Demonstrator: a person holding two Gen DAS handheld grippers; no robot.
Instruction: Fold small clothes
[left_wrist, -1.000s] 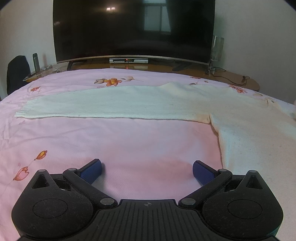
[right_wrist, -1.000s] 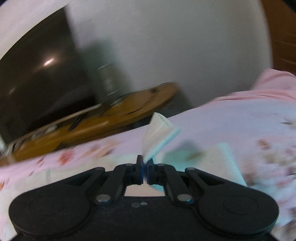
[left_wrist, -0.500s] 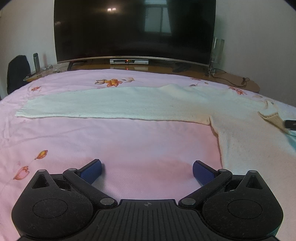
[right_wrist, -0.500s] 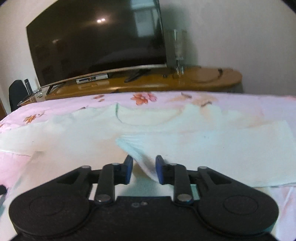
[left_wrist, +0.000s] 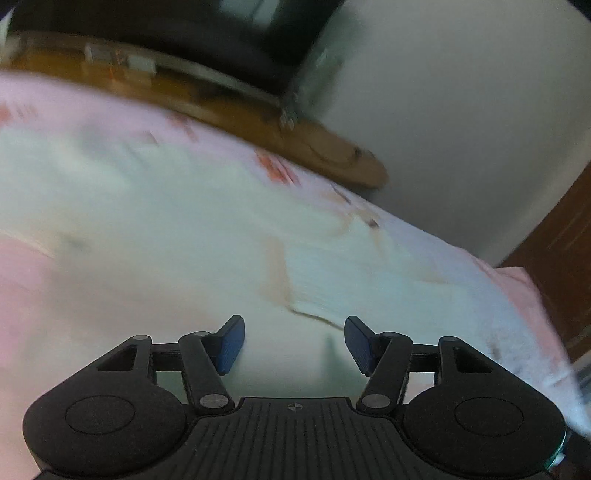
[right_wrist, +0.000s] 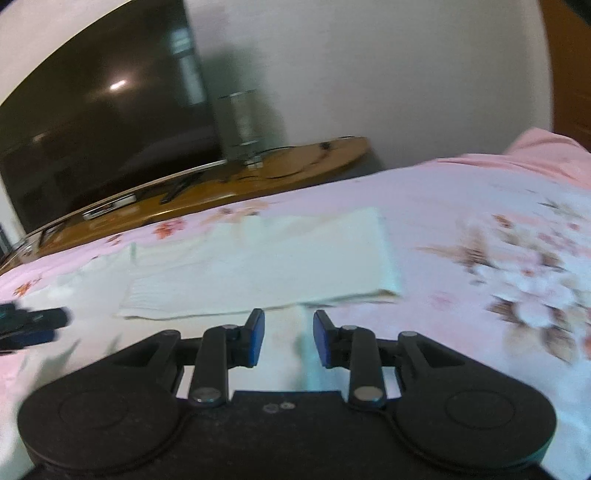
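A cream knit sweater lies flat on the pink bedsheet. Its right sleeve is folded back across the body, with the cuff pointing left. My left gripper is open and empty, low over the sweater body, just short of the folded sleeve's cuff. My right gripper is open and empty over the sweater, just short of the folded sleeve's near edge. The left gripper's fingers show at the far left of the right wrist view. The left wrist view is blurred.
A large dark TV stands on a wooden stand beyond the bed's far edge. A glass vase stands on it. The floral sheet spreads to the right. A brown door is at the far right.
My right gripper let go of the sleeve, opened wider and drew back. My left gripper swung quickly to the right, from the bare sheet to over the sweater body.
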